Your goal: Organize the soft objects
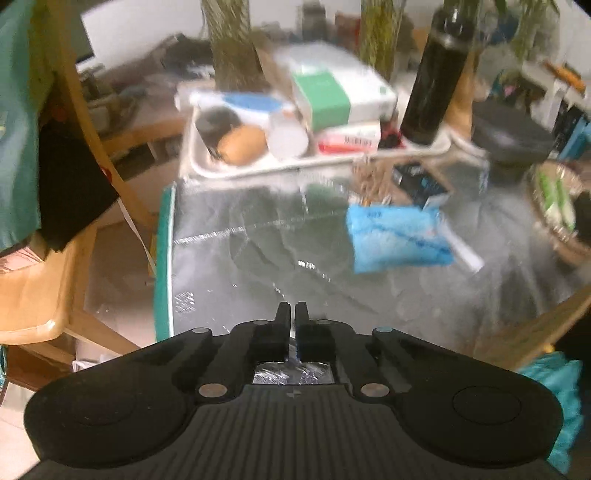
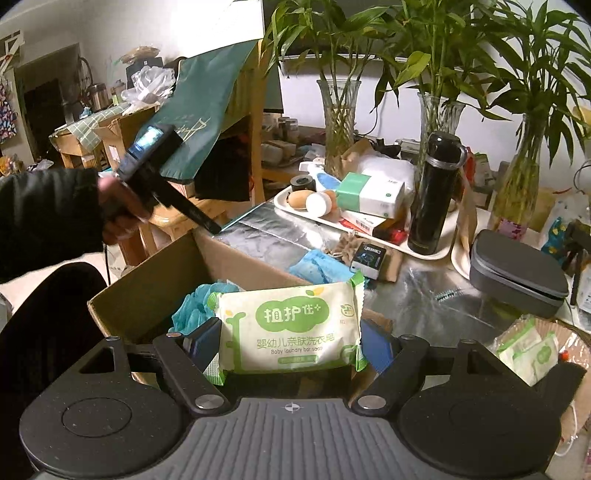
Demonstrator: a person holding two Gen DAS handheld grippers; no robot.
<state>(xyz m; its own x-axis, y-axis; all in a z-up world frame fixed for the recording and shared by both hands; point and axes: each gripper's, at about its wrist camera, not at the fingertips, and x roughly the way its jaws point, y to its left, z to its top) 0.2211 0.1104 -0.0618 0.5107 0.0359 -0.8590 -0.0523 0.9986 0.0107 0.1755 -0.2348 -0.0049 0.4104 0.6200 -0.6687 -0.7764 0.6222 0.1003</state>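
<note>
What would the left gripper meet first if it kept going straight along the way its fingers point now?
Most likely the silver foil sheet covering the table: the shut left gripper points steeply down at a bare stretch of it. The blue pack lies off to the right of that line, though blur makes depth uncertain.

A wooden chair (image 1: 44, 295) stands beside the foil-covered table (image 1: 258, 240), white wall (image 2: 184, 29) behind.

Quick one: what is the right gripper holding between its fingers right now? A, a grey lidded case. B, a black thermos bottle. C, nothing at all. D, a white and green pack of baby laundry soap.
D: in the right wrist view the soap pack sits gripped between the fingers of the right gripper, above the open cardboard box; the black thermos bottle and grey lidded case stay on the table.
</note>
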